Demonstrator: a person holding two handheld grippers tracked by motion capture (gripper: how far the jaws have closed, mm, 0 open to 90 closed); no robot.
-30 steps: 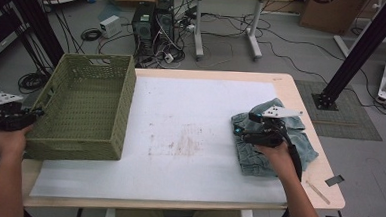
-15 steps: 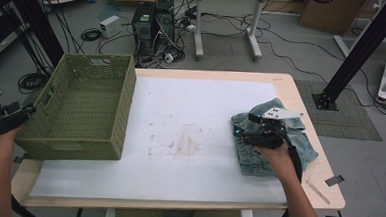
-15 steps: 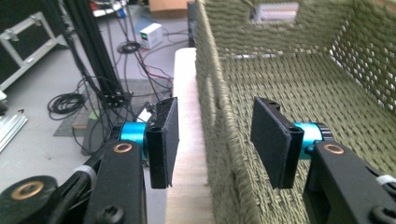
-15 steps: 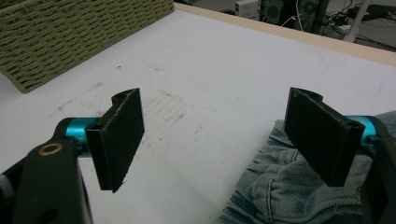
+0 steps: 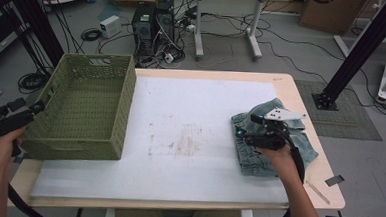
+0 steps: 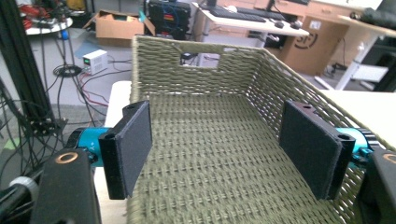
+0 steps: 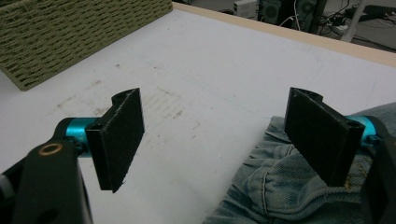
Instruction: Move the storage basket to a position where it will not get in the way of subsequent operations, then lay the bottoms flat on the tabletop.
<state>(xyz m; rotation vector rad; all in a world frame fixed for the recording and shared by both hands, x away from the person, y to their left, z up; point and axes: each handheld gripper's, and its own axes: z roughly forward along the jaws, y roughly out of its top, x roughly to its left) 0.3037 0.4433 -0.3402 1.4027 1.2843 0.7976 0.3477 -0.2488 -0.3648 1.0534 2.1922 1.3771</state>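
Left gripper [image 5: 35, 107] sits at the near-left corner of the green woven basket [image 5: 88, 105], off the table's left edge, level with the basket's rim. Its jaws have just been opening and now stand spread wide with nothing between the pads. In the left gripper view the two black pads frame the empty basket interior [image 6: 219, 140], rim just ahead and below.

Right gripper [image 5: 240, 133] hovers over the left edge of the folded denim jeans [image 5: 274, 143], which lie on the white mat [image 5: 189, 138] at the right side of the table, well apart from the basket. Jaws are spread wide, gripping nothing. In the right gripper view the denim [image 7: 280, 186] lies under and just behind the right-hand pad, with its folded edge and a seam between the pads; bare mat is under the left-hand pad.

Key relation: the jeans are directly below the right gripper, and the basket lies across the table beyond that gripper's tips. The jeans' long axis runs roughly near-to-far on the table. The right hand is clearly the nearer one to the jeans; the left is beside the basket only. Likely next move is a drop and pinch on the jeans' left fold, then a carry across to the basket.
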